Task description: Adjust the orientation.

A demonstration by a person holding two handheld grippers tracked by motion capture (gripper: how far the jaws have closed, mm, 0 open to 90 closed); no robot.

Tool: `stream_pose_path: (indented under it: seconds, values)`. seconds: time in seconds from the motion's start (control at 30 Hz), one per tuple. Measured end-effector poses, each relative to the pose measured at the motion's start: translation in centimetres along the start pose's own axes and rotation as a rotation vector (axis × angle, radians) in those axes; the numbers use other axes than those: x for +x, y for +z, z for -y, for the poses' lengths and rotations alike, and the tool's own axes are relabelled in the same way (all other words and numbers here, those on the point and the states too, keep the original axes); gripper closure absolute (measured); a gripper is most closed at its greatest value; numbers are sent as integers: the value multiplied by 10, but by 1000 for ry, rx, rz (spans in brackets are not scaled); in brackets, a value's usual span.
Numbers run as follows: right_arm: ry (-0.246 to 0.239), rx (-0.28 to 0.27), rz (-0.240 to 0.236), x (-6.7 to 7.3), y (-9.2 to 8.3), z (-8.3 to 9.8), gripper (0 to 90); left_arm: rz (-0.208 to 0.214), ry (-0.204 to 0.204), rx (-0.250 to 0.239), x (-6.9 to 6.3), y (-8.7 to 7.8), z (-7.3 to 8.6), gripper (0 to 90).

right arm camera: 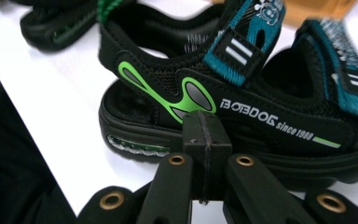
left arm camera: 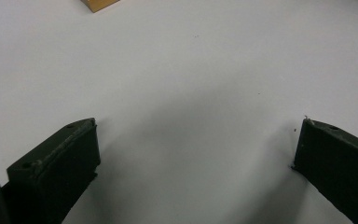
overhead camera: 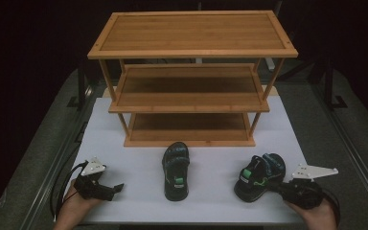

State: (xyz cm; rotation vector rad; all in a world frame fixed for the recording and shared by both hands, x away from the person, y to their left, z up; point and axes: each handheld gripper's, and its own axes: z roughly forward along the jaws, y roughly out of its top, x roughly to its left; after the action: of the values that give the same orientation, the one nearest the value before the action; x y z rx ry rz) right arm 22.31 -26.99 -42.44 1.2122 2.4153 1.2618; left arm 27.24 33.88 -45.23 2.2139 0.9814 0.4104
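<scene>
Sandal [right arm camera: 242, 107], black with green and blue trim, lies on its sole directly ahead of the right gripper [right arm camera: 204, 135], whose jaws are pressed together with nothing between them; their joined tips sit just at the sandal's side, near the heel, though contact cannot be told for sure. In the high view this right-hand sandal [overhead camera: 259, 177] rests on the white bench [overhead camera: 211, 206] near its right front, toe angled toward the far right, with the right gripper [overhead camera: 280, 188] just beside its heel and the person's right hand [overhead camera: 318, 213] behind it at the bench's front edge. The left gripper [left arm camera: 196, 149] has its jaws wide apart over bare white bench surface, holding nothing. In the high view the left gripper [overhead camera: 112, 188] sits near the bench's left front, carried by the left hand [overhead camera: 74, 208]. A second sandal [overhead camera: 176, 171] lies between the two grippers, toe pointing away toward the wooden three-tier shoe rack [overhead camera: 191, 76] that stands at the back of the bench, its shelves bare.
</scene>
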Motion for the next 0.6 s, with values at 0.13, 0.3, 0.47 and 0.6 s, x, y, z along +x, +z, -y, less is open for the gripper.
stream_pose_path:
  seconds: [0.13, 0.3, 0.47, 0.6]
  values:
    - [19, 1, -22, -2, 0, 10, 898, 0, 0, 1, 0, 0, 0, 0]
    - [9, -19, -18, 1, -8, 10, 881, 0, 0, 0, 0, 0, 0, 0]
    - [9, -93, 35, 6, -31, -5, 754, 1, -1, 0, 0, 0, 0, 0]
    - [3, -115, 89, 8, -37, -23, 630, 0, -1, -2, 0, 0, 0, 0]
